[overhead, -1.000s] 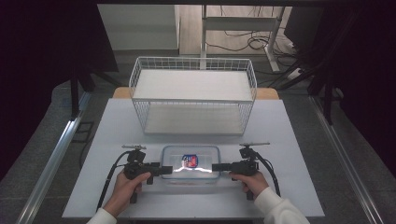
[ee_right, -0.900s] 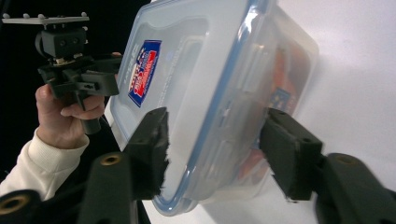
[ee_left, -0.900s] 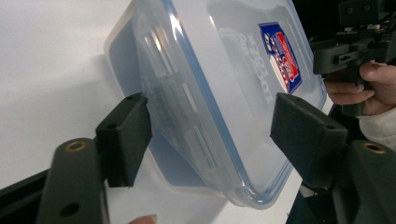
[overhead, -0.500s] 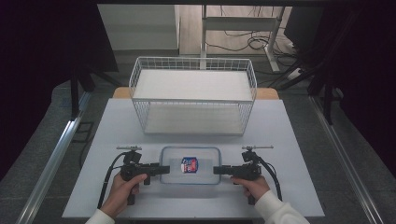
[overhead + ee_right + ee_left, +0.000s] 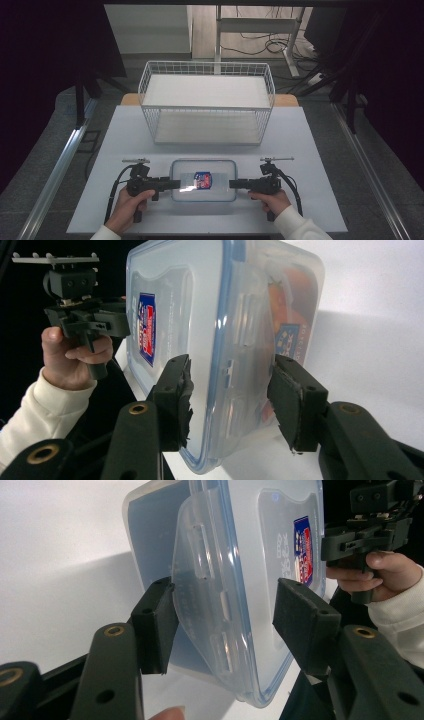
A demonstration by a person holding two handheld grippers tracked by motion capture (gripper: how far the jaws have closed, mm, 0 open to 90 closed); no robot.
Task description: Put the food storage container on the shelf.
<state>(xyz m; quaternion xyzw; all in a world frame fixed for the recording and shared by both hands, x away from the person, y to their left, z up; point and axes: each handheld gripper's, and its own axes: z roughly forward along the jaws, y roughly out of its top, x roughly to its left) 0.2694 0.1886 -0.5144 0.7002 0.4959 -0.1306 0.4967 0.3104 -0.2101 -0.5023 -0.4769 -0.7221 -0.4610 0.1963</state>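
The clear plastic food container (image 5: 203, 180) lies flat on the near middle of the white table (image 5: 310, 145), its long axis running left to right and its blue-rimmed lid facing up, the label sticker (image 5: 202, 179) showing through the top; what it holds is hard to make out, only an orange, printed blur behind the wall in the right gripper view. The left gripper (image 5: 172, 184) comes in level from the left end and the right gripper (image 5: 235, 184) from the right end, each pointing inward along that long axis. In the left gripper view (image 5: 225, 617) the jaws have just been closing around the raised latch flap (image 5: 200, 595) of the lid: one pad touches the flap's edge, the other stands a little off the lid, so a full clamp is not evident. In the right gripper view (image 5: 227, 397) the jaws have just been closing too, with the container's other latch (image 5: 240, 340) between them; the pads sit just beside it, and whether they press cannot be told. The near corners of the container are cut off by the jaws in both gripper views. A white wire basket (image 5: 207, 102) stands at the far side of the table, well apart.
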